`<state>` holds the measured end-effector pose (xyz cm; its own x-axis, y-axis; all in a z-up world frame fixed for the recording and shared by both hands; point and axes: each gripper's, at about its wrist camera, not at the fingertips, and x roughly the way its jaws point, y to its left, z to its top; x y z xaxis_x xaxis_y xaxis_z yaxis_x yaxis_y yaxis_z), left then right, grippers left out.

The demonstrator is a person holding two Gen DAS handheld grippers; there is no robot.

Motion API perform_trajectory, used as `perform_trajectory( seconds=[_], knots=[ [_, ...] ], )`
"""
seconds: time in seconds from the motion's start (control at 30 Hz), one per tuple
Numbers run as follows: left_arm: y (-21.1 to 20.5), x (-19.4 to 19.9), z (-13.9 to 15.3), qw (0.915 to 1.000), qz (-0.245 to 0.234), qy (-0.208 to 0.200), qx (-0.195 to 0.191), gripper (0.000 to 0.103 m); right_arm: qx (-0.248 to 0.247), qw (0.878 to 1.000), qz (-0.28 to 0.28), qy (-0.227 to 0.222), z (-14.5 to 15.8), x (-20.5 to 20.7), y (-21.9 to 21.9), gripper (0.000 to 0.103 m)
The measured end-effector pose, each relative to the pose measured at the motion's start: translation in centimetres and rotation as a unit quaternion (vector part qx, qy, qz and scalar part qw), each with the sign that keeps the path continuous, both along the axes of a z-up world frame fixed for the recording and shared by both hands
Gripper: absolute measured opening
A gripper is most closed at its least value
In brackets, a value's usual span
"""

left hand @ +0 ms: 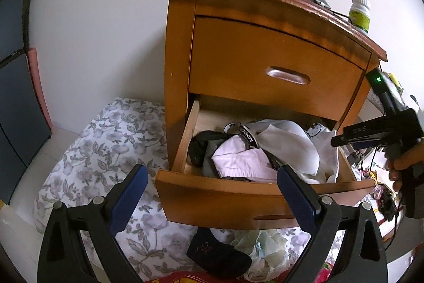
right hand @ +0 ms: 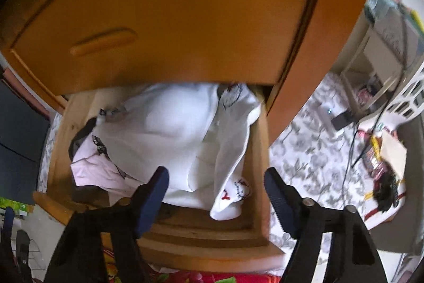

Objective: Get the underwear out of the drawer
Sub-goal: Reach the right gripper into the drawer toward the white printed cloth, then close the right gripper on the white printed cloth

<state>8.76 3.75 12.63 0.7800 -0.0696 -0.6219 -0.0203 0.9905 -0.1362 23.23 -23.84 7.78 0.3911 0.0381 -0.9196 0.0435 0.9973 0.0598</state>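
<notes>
Wooden drawer (left hand: 212, 192) holds crumpled soft white underwear (right hand: 172, 129).

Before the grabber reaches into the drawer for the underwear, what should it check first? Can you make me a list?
1. Bottom drawer pulled open: ok.
2. Clothes in reach: ok, the white cloth and pink cloth lie on top of the pile.
3. Right gripper open and empty: ok, nothing sits between its fingers.
4. Right gripper over the drawer: ok, it points down at the white cloth.
5. Left gripper out of the way: ok, open and empty in front of the drawer.
6. Which piece is underwear: cannot tell, the pile is crumpled and the close view is blurred.
</notes>
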Motion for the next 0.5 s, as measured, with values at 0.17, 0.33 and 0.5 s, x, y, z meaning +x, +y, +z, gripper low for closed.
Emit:
perform_trajectory(
  seconds=[0.17,0.33,0.5],
  knots=[
    [0.5,0.2,-0.6,0.9999,-0.004,0.002,-0.014,0.098,0.001,0.999,-0.004,0.035,-2.4,1.3,0.4,0.054],
    [0.8,0.2,-0.9,0.9998,-0.005,0.001,-0.022,0.098,-0.011,0.998,-0.013,0.058,-4.4,2.0,0.2,0.041],
    [0.8,0.3,-1.3,0.9995,-0.012,0.002,-0.029,0.098,0.028,0.997,-0.02,0.069,-5.8,2.6,-0.7,0.024]
  ],
)
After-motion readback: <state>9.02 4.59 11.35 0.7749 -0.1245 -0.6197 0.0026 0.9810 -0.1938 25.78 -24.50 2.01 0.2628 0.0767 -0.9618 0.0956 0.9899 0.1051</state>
